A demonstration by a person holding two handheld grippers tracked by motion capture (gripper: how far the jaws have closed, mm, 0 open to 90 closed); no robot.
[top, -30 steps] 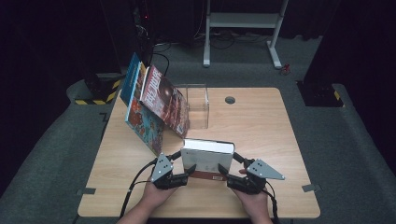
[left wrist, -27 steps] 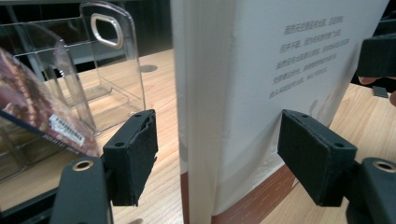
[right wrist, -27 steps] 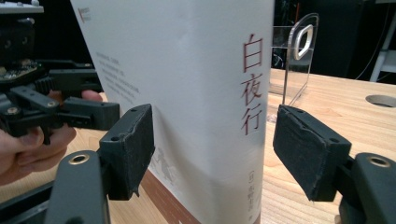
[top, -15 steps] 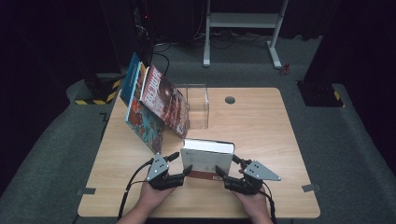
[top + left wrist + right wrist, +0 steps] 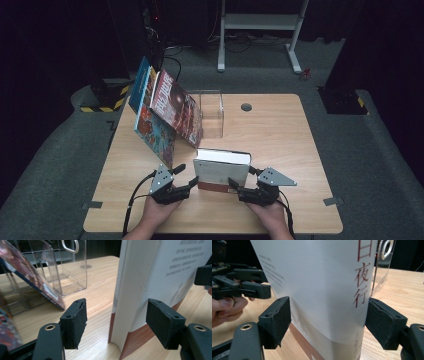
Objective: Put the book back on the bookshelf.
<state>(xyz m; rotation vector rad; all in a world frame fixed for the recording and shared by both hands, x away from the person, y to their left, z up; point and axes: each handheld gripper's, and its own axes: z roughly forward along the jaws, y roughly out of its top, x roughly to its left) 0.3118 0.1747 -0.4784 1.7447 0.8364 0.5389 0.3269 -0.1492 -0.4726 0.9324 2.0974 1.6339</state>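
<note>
The high view looks forward and down from above the person's side, taking in the whole worktop (image 5: pixel 280 135) from well off. The left gripper view sits low and close, looking along its fingers (image 5: pixel 73 322) at the page edge of the standing book (image 5: pixel 135 290) between them. The right gripper view, equally near, faces the book's spine from between its fingers (image 5: pixel 277 320). All three views share the book; the right gripper view also catches the left gripper (image 5: pixel 239 287) beyond its fingers.

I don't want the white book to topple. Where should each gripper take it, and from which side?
The white book stands upright. Probably grip it low at its two ends: the left gripper across the page edge from the left, the right gripper across the spine from the right. Both sets of open jaws already straddle those ends.
</note>
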